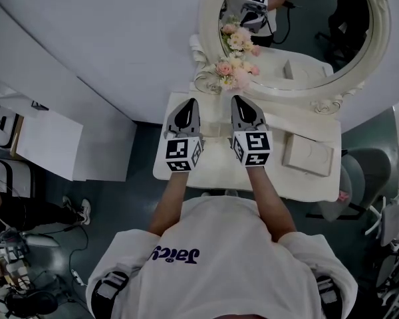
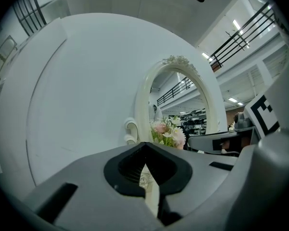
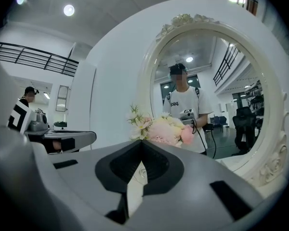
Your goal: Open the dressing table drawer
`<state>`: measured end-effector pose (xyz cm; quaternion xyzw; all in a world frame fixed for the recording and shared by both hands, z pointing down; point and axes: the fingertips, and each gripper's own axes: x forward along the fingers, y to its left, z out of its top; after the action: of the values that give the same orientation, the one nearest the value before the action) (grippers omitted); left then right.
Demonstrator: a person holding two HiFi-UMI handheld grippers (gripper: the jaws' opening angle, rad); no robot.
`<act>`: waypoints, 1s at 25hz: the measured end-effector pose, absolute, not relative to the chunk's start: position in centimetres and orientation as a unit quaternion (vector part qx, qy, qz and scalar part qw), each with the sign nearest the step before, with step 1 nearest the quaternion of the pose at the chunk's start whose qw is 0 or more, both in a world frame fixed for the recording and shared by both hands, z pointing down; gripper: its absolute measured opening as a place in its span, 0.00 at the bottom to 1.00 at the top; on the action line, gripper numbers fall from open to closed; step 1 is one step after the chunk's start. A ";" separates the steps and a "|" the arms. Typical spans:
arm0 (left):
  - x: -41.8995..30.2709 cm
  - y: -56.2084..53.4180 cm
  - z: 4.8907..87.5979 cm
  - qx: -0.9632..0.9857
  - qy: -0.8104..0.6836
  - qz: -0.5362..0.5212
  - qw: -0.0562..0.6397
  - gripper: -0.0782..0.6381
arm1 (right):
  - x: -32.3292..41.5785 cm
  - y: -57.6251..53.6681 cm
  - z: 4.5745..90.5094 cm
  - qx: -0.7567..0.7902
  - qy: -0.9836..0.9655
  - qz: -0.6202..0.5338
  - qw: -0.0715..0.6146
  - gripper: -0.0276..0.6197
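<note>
A white dressing table (image 1: 216,167) with an oval mirror (image 1: 299,32) stands against the white wall. No drawer front shows in any view; the tabletop and the person's body cover the front. My left gripper (image 1: 186,104) and right gripper (image 1: 243,100) hover side by side over the tabletop, pointing level at the mirror. Both are shut with nothing between their jaws. In the left gripper view the left gripper (image 2: 145,148) shows its jaws meeting below the mirror frame (image 2: 144,95). The right gripper (image 3: 142,146) looks the same, facing a pink and white bouquet (image 3: 164,129).
The bouquet (image 1: 234,72) stands at the mirror's foot, just beyond the grippers. A flat white box (image 1: 308,155) lies on the tabletop to the right. A grey chair (image 1: 366,171) is at the table's right, a white cabinet (image 1: 50,141) to the left.
</note>
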<state>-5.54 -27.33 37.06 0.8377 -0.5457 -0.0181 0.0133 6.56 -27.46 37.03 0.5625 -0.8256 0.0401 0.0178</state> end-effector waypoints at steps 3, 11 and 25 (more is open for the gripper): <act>-5.3 -27.8 37.0 0.839 -0.543 -0.014 0.009 0.13 | 6.6 -27.8 36.8 0.561 -0.827 0.036 0.017 0.06; -4.1 -28.2 37.0 0.846 -0.534 -0.010 -0.001 0.13 | 6.5 -28.2 36.4 0.559 -0.829 0.020 0.026 0.06; -4.6 -27.7 38.1 0.844 -0.535 -0.015 0.025 0.13 | 6.0 -27.7 37.4 0.554 -0.831 0.023 0.040 0.06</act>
<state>-4.58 -27.74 38.07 0.8440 -0.5355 -0.0153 0.0245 6.00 -27.74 37.43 0.5540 -0.8312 0.0231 0.0404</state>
